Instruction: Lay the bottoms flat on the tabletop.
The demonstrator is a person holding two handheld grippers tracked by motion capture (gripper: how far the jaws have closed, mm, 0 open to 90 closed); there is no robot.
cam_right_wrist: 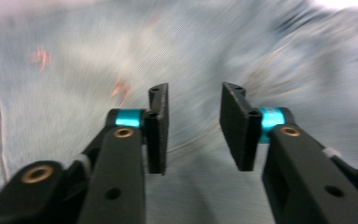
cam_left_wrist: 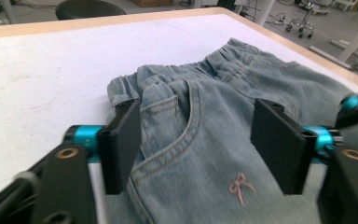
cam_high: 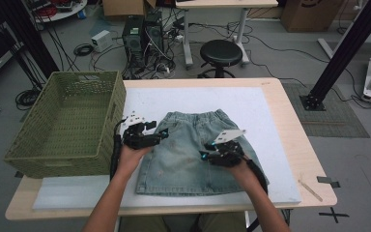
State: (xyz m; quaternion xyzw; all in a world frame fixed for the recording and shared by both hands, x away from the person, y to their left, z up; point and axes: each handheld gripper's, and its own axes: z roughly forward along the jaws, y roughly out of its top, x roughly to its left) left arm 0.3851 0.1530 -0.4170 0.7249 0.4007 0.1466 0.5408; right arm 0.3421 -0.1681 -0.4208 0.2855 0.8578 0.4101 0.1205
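A pair of light-blue denim shorts [cam_high: 181, 166] lies flat on the white mat [cam_high: 256, 108], with the elastic waist toward the far side. My left gripper [cam_high: 160, 134] hovers over the shorts' left front pocket. In the left gripper view the left gripper [cam_left_wrist: 200, 135] stands open, its jaws wide apart, with the pocket seam and a small pink bow [cam_left_wrist: 240, 186] showing between them. My right gripper [cam_high: 204, 153] is over the right half of the shorts. In the blurred right gripper view the right gripper [cam_right_wrist: 193, 126] is open, jaws a small gap apart above the denim [cam_right_wrist: 74, 93], with nothing pinched.
A green woven basket [cam_high: 67, 125] stands on the table's left side, right next to the left hand. The mat's far half and right strip are bare. The wooden table edge [cam_high: 299, 130] runs along the right. A black stool [cam_high: 221, 52] stands on the floor beyond.
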